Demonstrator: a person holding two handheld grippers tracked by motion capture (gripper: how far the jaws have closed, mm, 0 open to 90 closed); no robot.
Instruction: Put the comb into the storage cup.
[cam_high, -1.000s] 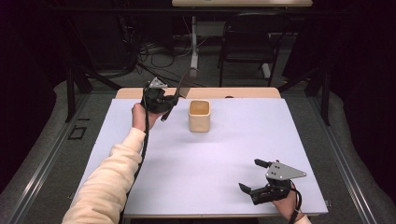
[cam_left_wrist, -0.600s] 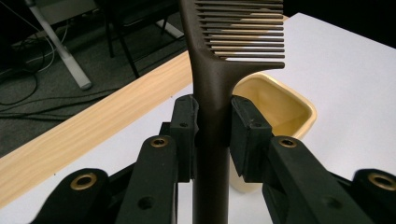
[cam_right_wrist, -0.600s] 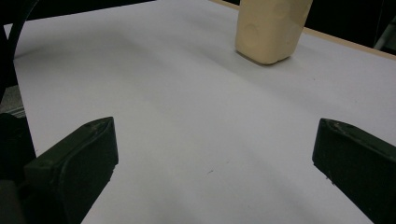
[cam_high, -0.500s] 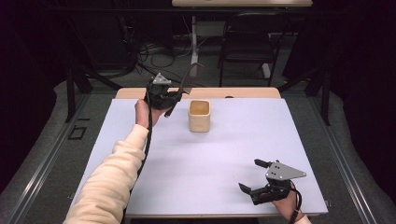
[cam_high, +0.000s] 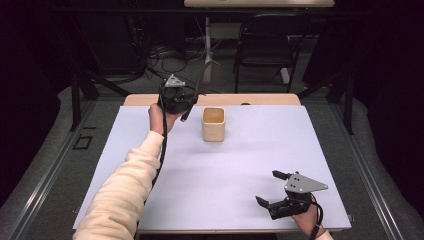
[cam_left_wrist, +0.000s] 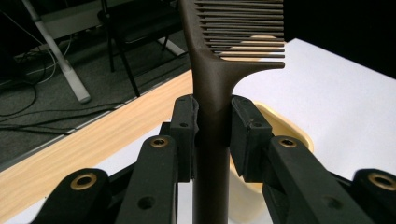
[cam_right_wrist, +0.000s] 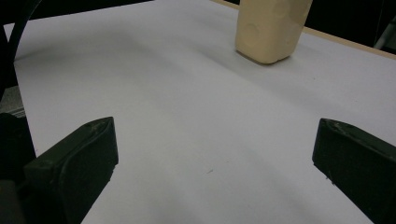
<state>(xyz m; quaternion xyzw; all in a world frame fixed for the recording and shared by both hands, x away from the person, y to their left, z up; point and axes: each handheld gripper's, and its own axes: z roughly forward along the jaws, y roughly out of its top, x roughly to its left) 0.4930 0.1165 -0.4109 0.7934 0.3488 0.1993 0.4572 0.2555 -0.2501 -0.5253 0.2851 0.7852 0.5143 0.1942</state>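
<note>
The jaws of the left gripper (cam_left_wrist: 212, 122) are clamped on the handle of a dark brown plastic comb (cam_left_wrist: 219, 70), held raised at the upper centre of the high view, just left of a cream square plastic cup (cam_high: 213, 124) near the far edge of the white-topped desk (cam_high: 240, 175). The jaws of the right gripper (cam_high: 273, 196) are spread wide and empty at the lower right, near the front edge, with bare desk between it and the cup.

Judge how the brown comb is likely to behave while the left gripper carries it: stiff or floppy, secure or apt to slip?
The comb probably stays stiff: its handle stands straight between the left gripper pads. It looks light, thin and slender. Its smooth, narrow handle could pivot or slide if bumped against the beige cup.
</note>
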